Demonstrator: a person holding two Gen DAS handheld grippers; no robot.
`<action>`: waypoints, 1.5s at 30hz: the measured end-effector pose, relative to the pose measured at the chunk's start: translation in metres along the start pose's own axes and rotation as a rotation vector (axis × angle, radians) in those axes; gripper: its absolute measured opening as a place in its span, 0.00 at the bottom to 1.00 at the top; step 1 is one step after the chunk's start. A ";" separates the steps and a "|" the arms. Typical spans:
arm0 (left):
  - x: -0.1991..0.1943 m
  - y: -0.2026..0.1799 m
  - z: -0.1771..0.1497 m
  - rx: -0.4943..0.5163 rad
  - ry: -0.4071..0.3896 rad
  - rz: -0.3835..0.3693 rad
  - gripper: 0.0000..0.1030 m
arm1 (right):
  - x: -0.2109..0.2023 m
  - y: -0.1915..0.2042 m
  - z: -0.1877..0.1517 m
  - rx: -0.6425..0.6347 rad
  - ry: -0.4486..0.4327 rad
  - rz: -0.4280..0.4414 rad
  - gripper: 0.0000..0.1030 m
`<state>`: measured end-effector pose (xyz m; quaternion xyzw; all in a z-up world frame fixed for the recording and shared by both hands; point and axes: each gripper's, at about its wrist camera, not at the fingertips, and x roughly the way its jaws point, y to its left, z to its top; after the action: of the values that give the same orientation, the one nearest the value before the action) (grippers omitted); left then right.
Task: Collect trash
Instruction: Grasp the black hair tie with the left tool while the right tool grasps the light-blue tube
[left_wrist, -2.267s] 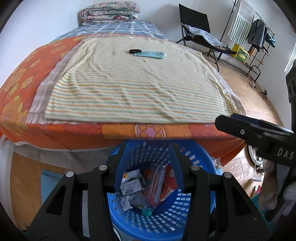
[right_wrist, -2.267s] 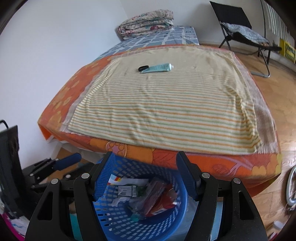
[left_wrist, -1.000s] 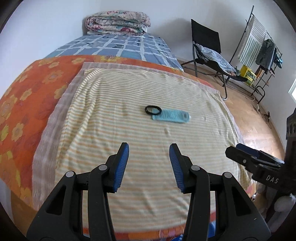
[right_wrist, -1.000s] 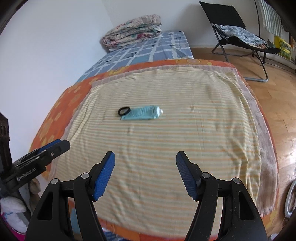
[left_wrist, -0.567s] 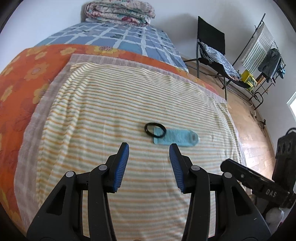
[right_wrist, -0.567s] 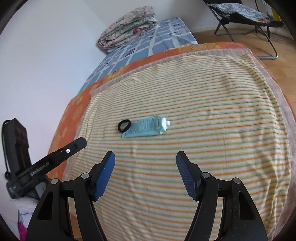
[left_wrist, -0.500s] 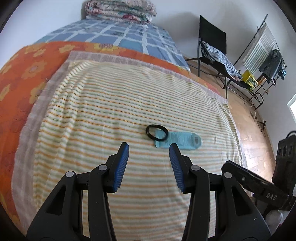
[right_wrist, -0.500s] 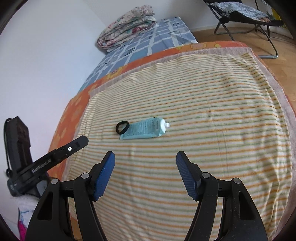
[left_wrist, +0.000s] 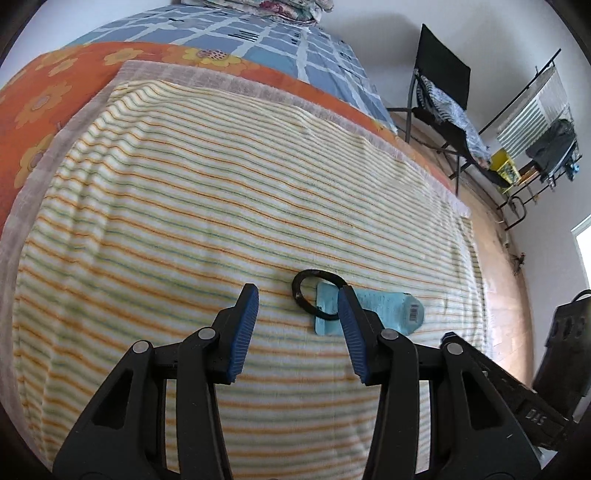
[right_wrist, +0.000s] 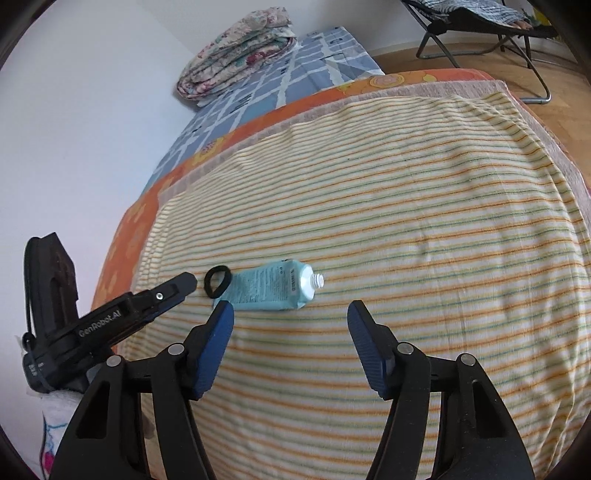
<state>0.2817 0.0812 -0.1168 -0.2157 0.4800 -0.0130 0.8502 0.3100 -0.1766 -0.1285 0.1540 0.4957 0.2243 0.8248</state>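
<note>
A light-blue squeezed tube (left_wrist: 388, 310) (right_wrist: 273, 284) lies on the striped blanket (left_wrist: 221, 184), its flat end over a black hair tie (left_wrist: 297, 295) (right_wrist: 208, 283). My left gripper (left_wrist: 297, 295) hovers just above the hair tie, which shows between its blue fingertips. The jaws are closing and the pads touch nothing. My right gripper (right_wrist: 291, 310) hangs just short of the tube, jaws wide and closing, with only blanket between them. In the right wrist view, one of the left gripper's fingers (right_wrist: 162, 295) points at the hair tie from the left.
The bed has an orange flowered sheet (left_wrist: 44, 92) and a blue checked one (right_wrist: 266, 92), with a folded quilt (right_wrist: 236, 55) at its head. A folding chair (left_wrist: 439, 96) and a clothes rack (left_wrist: 546, 147) stand on the wood floor beyond the bed's right side.
Both grippers have left the blue basket of trash at the bed's foot and moved forward and down over the blanket to the tube and hair tie. Both jaws have narrowed slightly.
</note>
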 end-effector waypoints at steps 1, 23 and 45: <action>0.003 -0.002 0.000 0.010 -0.004 0.022 0.41 | 0.001 -0.001 0.001 0.003 -0.002 -0.001 0.61; 0.016 -0.011 0.000 0.108 -0.057 0.128 0.05 | 0.033 0.008 0.003 -0.065 0.014 -0.041 0.08; 0.004 -0.006 0.009 0.108 -0.078 0.070 0.24 | 0.005 0.019 0.006 -0.156 -0.083 -0.090 0.08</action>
<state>0.2920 0.0775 -0.1135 -0.1531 0.4525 -0.0009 0.8785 0.3128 -0.1578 -0.1202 0.0762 0.4485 0.2184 0.8634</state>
